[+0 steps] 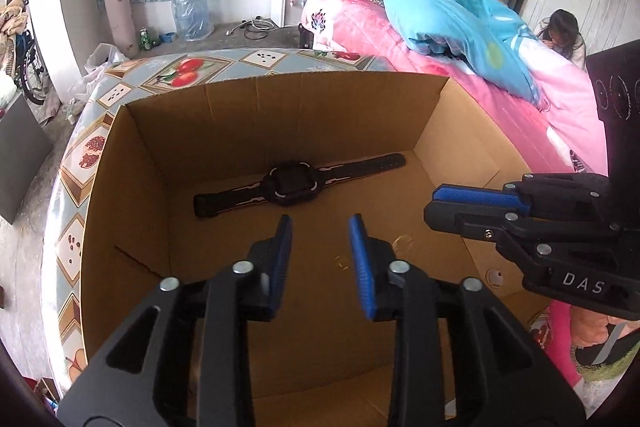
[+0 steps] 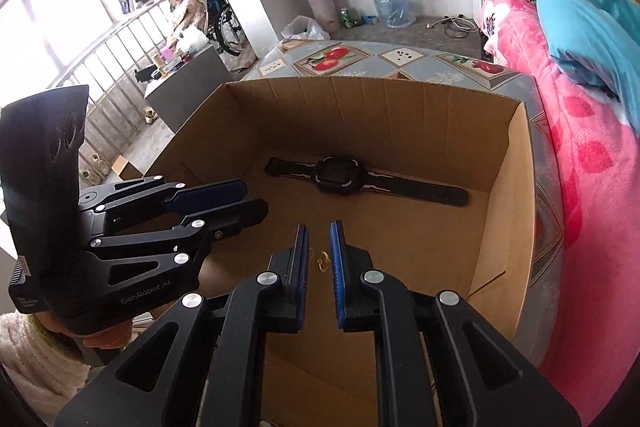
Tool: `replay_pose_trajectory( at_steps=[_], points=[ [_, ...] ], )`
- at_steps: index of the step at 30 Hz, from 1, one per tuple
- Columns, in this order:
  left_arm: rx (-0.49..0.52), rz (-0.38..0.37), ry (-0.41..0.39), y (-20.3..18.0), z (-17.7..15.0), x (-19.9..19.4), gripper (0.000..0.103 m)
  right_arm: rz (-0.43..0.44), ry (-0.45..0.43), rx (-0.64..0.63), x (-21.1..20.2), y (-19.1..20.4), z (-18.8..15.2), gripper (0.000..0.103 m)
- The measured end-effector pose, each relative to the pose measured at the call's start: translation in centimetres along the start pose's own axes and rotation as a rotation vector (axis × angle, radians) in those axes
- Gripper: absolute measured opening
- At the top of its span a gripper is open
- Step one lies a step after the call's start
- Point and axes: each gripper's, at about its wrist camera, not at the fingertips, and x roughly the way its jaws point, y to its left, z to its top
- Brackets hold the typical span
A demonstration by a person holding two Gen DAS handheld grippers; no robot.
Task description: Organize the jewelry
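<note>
Cardboard box (image 1: 472,131) fills the left wrist view, a black watch (image 1: 296,185) flat mid-frame on its floor, above the left gripper (image 1: 320,231), jaws parted and empty. In the right wrist view, the right gripper (image 2: 319,241) at lower centre stands slightly parted, gripping nothing, a small gold ring (image 2: 322,261) lying on the box floor seen through its gap.

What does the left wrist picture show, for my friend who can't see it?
A black wristwatch lies flat on the bottom of an open cardboard box, which sits on a fruit-patterned tablecloth. The left claw hangs open and empty above the box, and the right claw reaches in from the right.
</note>
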Motion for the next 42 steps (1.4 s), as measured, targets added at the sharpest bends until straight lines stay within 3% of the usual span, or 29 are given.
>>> replay_pose_trajectory(
  at_steps=[11,19,23,27,35,38,42],
  points=[
    [-0.034,-0.027,-0.139,0.8,-1.2,-5.0,0.033,0.031,-0.104,0.06,-3.1,-1.4,-1.1,0.012],
    [0.001,-0.104,-0.244,0.9,-6.8,-11.0,0.033,0.053,-0.287,-0.011,-10.5,1.1,-6.5,0.012],
    [0.009,-0.168,-0.218,0.3,-10.7,-11.8,0.033,0.099,-0.316,-0.034,-12.2,2.3,-11.0,0.015],
    [-0.024,-0.227,-0.129,-0.4,-13.7,-9.7,0.033,0.125,-0.258,0.028,-10.5,2.4,-14.8,0.02],
    [0.029,-0.172,-0.034,-2.6,-15.4,-4.3,0.033,0.136,-0.122,0.213,-4.3,0.4,-18.3,0.02],
    [0.014,-0.148,0.023,-2.1,-16.0,-2.8,0.033,0.149,-0.112,0.231,-3.7,0.2,-18.3,0.02],
    [-0.024,-0.108,0.029,-0.6,-16.9,-3.4,0.031,0.142,-0.106,0.209,-3.6,0.4,-18.4,0.02]
  ],
)
